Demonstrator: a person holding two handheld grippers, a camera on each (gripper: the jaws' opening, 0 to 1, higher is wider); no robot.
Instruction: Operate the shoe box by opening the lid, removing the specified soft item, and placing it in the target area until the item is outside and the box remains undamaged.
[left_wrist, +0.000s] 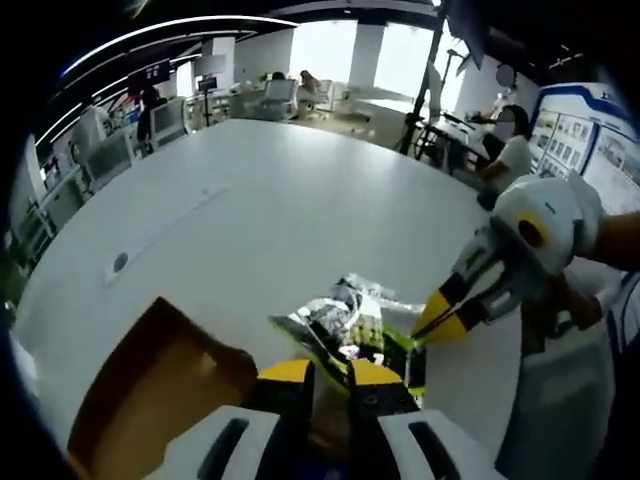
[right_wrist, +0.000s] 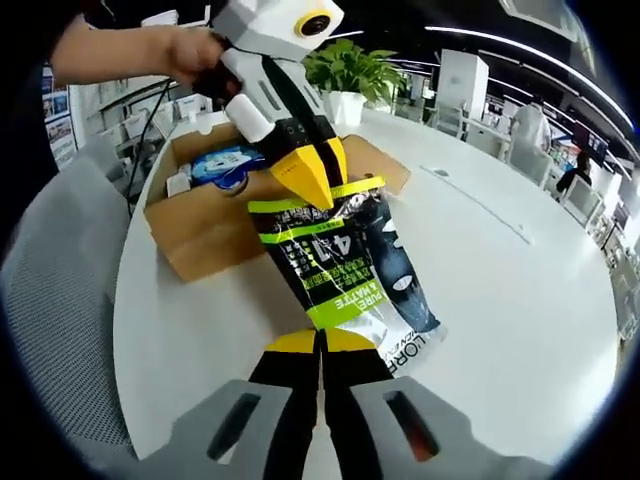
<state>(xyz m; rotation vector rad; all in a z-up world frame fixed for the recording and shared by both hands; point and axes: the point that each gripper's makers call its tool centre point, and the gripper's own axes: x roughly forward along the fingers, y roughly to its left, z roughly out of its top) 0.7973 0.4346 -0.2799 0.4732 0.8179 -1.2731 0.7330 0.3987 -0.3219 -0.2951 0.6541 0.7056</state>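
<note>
We see the left gripper (right_wrist: 303, 180) and right gripper (right_wrist: 322, 345) each clamped on opposite ends of one soft pouch (right_wrist: 345, 265), stretched above the white table (right_wrist: 500, 270) beside one open shoe box (right_wrist: 205, 225).

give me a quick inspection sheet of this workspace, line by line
surface: white round table, mostly bare on its far side.
job's things: cardboard box open, flaps out; a blue packet sits inside it. Black, green and white pouch is out of the box, held above the table.
clutter: potted plant behind the box.
grippers: left tongs shut on the pouch's upper edge; right tongs shut on its lower end.
cables: nothing seen.
surroundings: grey chair beside the table; open office with desks, windows, a poster board and people in the distance.
</note>
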